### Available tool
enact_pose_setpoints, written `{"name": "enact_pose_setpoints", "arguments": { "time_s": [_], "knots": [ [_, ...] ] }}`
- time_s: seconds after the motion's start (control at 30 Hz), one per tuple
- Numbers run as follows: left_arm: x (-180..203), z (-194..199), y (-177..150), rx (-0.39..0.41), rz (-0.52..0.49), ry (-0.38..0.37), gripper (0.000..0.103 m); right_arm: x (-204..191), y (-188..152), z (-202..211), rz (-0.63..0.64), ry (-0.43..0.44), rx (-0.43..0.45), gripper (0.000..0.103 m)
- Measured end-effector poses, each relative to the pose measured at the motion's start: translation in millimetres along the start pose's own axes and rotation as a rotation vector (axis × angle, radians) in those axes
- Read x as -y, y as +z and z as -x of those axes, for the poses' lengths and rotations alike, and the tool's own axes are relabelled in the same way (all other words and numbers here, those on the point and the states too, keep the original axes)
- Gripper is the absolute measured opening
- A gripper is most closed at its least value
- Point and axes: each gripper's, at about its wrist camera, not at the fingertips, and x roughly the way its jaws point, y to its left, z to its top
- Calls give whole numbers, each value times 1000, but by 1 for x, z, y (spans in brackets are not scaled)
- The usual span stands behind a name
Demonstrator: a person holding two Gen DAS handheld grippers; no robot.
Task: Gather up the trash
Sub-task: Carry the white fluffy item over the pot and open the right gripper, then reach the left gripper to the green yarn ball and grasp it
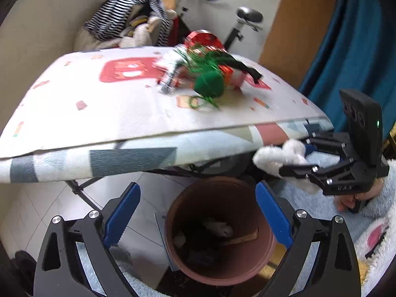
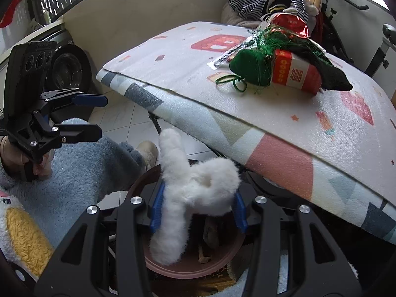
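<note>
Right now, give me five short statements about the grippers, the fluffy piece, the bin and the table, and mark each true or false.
1. The right gripper holds a white fluffy piece. True.
2. The left gripper grips a green pouch. False: its jaws stand open and empty.
3. The brown bin stands on the floor below the table edge. True.
4. The bin is empty. False: scraps lie inside.
5. The green pouch lies on the table. True.

Both wrist cameras look steeply down from close above the brown bin (image 1: 220,230) on the floor; each also takes in the covered table (image 2: 284,123) beyond.
</note>
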Motion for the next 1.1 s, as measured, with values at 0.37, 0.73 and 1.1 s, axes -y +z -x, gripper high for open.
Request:
{"name": "enact_pose_setpoints", "arguments": {
  "time_s": [0.37,0.73,1.1],
  "knots": [
    [-6,1,0,11,40,29,92,-1,-4,-6,-18,-31,-3,71],
    [1,-1,-2,5,23,36,92,23,-3,-6,-161,-100,62,97],
    [-4,1,-2,14,47,42,93,35,1,-3,-204,-120,75,97]
  ]
}}
